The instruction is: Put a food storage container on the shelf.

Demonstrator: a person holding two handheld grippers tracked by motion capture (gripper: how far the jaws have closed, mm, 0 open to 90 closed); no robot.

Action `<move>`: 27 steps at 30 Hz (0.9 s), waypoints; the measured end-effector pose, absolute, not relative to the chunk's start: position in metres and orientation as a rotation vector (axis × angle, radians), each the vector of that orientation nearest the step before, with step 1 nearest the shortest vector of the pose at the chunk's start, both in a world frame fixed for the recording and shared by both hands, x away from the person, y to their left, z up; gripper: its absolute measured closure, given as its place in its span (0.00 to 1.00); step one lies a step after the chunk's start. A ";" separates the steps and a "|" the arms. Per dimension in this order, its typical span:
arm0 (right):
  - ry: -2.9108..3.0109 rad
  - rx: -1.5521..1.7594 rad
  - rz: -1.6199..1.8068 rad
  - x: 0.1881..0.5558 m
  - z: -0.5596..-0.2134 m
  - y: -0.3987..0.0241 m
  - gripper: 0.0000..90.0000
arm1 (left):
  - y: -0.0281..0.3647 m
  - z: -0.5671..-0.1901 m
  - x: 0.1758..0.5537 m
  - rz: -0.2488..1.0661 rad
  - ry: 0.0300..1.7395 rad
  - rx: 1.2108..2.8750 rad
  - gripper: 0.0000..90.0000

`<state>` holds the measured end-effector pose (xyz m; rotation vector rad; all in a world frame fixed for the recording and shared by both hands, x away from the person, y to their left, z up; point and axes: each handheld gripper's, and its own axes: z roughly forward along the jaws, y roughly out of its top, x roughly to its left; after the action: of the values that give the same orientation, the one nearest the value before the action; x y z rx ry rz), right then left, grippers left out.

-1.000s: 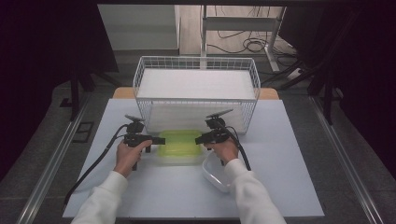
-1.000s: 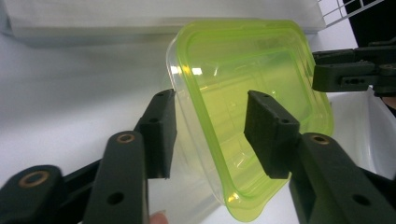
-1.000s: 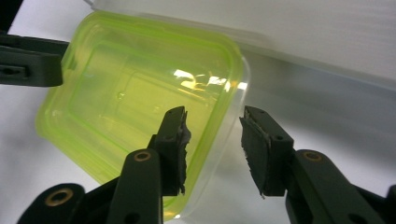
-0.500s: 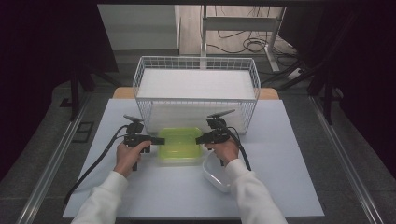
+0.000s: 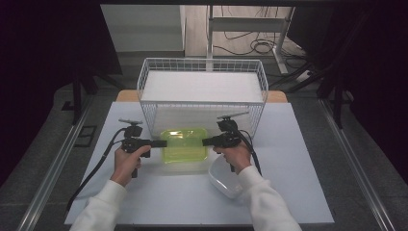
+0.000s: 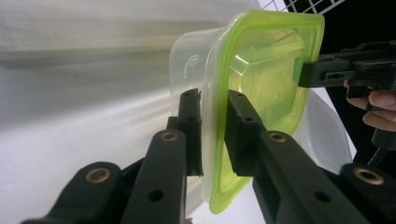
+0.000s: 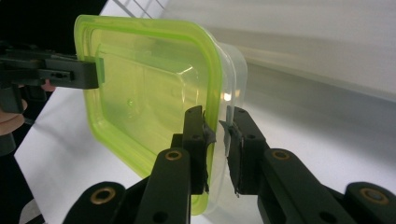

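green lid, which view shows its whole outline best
The high view: the green lid lies whole between both claws. The left gripper view shows it edge-on and cut off; the right gripper view shows it slanted, one corner hidden.

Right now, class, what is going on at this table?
A person holds a pair of tongs in each hand and grips a clear container with a green lid from both sides. The left tongs clamp its left rim, the right tongs its right rim; both have just been closing on it. The container sits in front of a white wire basket, with a white bowl near the right hand.
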<state>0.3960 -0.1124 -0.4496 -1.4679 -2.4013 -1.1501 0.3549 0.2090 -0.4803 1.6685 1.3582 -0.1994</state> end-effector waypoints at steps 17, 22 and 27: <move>-2.444 -1.323 -1.388 0.371 -0.417 -0.124 0.87 | 0.208 -0.436 0.326 -0.062 1.198 1.665 0.87; -2.450 -1.283 -1.487 0.361 -0.403 -0.132 0.87 | 0.203 -0.418 0.317 -0.013 1.144 1.665 0.86; -2.474 -1.252 -1.562 0.351 -0.387 -0.140 0.87 | 0.198 -0.402 0.310 0.011 1.087 1.657 0.86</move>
<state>0.3513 -0.1398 -0.3869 -1.2525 -2.4738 -1.5616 0.3105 0.1978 -0.4023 1.6566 1.0874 0.0106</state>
